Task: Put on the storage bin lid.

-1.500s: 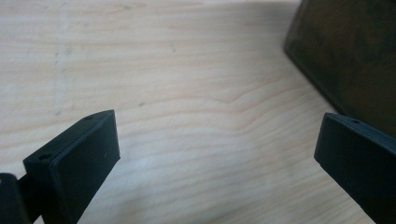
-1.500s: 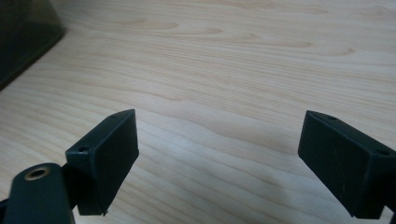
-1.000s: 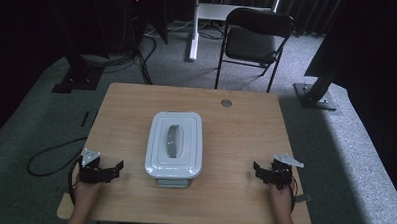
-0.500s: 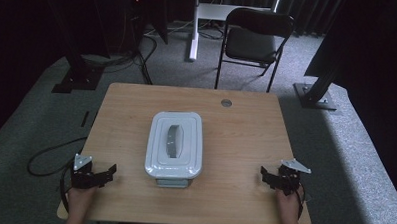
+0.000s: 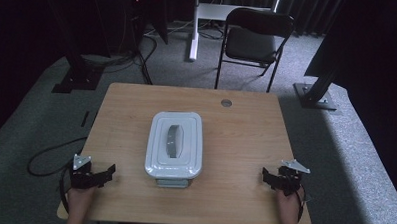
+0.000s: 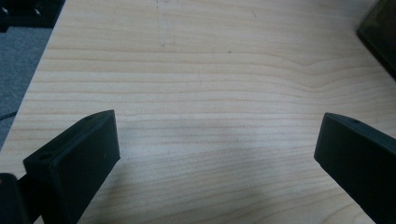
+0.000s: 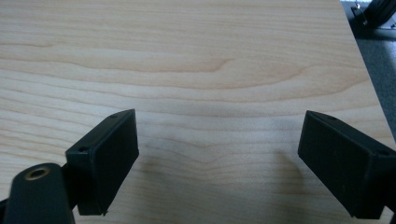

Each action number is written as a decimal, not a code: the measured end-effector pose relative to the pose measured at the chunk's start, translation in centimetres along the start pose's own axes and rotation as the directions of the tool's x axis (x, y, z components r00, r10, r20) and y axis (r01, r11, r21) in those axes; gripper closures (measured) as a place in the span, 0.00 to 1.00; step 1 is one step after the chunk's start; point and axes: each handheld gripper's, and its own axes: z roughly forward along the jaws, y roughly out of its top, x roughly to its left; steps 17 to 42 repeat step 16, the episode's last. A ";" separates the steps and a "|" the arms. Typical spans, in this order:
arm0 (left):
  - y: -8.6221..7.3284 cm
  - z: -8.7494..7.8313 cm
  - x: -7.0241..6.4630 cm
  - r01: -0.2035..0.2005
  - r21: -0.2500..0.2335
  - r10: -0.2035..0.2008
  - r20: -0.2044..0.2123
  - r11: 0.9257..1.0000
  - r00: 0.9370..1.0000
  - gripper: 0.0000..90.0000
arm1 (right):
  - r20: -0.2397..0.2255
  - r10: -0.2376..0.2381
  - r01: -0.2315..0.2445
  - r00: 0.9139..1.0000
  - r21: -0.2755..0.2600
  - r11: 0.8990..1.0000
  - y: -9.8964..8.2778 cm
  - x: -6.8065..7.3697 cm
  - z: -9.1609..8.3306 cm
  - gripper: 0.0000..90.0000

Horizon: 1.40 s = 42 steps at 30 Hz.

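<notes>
A: How far is the work advanced?
B: Nothing is begun. The lidded container (image 5: 175, 146) is seen closed at the table's (image 5: 245, 138) centre, untouched.
A: And the grippers?
B: The left gripper (image 5: 101, 175) and right gripper (image 5: 270, 177) are held at the near corners, well apart from it, jaws spread and empty.

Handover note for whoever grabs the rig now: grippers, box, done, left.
Left gripper: open, holding nothing, low over the table's near left corner.
Right gripper: open, holding nothing, near right edge.
White lidded container: mid-table, lid on, clear of both grippers.
Done: nothing visible.
Left: probably reach in and handle the container or its lid.
</notes>
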 end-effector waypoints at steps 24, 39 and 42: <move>0.1 0.2 0.1 0.004 0.012 -0.005 0.010 1.000 1.000 0.01 | 0.005 -0.010 0.010 1.000 0.014 1.000 0.1 0.3 0.3 0.13; 0.1 0.2 0.1 0.004 0.012 -0.005 0.010 1.000 1.000 0.01 | 0.005 -0.010 0.010 1.000 0.014 1.000 0.1 0.3 0.3 0.13; 0.1 0.2 0.1 0.004 0.012 -0.005 0.010 1.000 1.000 0.01 | 0.005 -0.010 0.010 1.000 0.014 1.000 0.1 0.3 0.3 0.13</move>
